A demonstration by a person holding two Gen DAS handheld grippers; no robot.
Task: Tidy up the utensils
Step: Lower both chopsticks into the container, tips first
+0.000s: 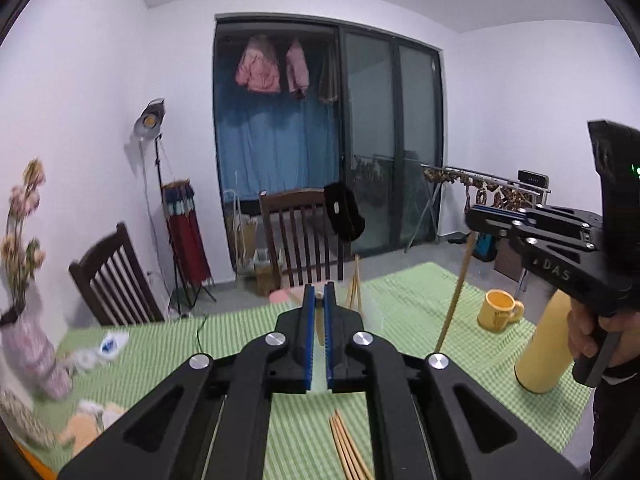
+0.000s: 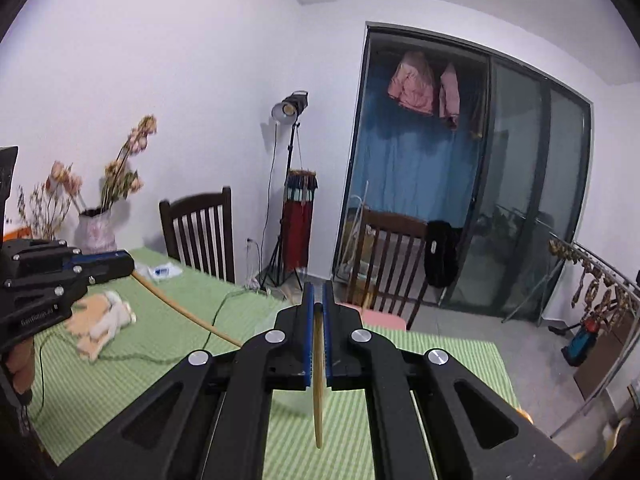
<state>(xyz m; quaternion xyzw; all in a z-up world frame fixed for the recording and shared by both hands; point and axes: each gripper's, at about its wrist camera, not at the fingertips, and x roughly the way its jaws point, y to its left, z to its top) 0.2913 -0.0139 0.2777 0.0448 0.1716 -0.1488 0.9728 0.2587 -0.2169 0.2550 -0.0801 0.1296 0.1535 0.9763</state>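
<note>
My left gripper [image 1: 319, 300] is shut on a wooden chopstick [image 1: 320, 326] that hangs down between its blue pads above the green checked tablecloth [image 1: 240, 340]. My right gripper [image 2: 316, 300] is shut on another wooden chopstick [image 2: 318, 392], also hanging down. In the left wrist view the right gripper [image 1: 476, 216] holds its chopstick [image 1: 454, 300] upright at the right. In the right wrist view the left gripper [image 2: 128, 266] shows at the left with its chopstick [image 2: 180, 310] slanting out. Several loose chopsticks [image 1: 348, 446] lie on the cloth below the left gripper. More chopsticks [image 1: 355, 288] stand upright in a clear glass [image 1: 370, 312].
A yellow mug [image 1: 498, 310] and a tall yellow cylinder [image 1: 546, 348] stand at the table's right. A pink vase with dried flowers [image 1: 32, 352] stands at the left, with a cloth toy [image 2: 104, 320] and a black cable [image 2: 208, 320] nearby. Dark wooden chairs [image 1: 304, 236] stand behind the table.
</note>
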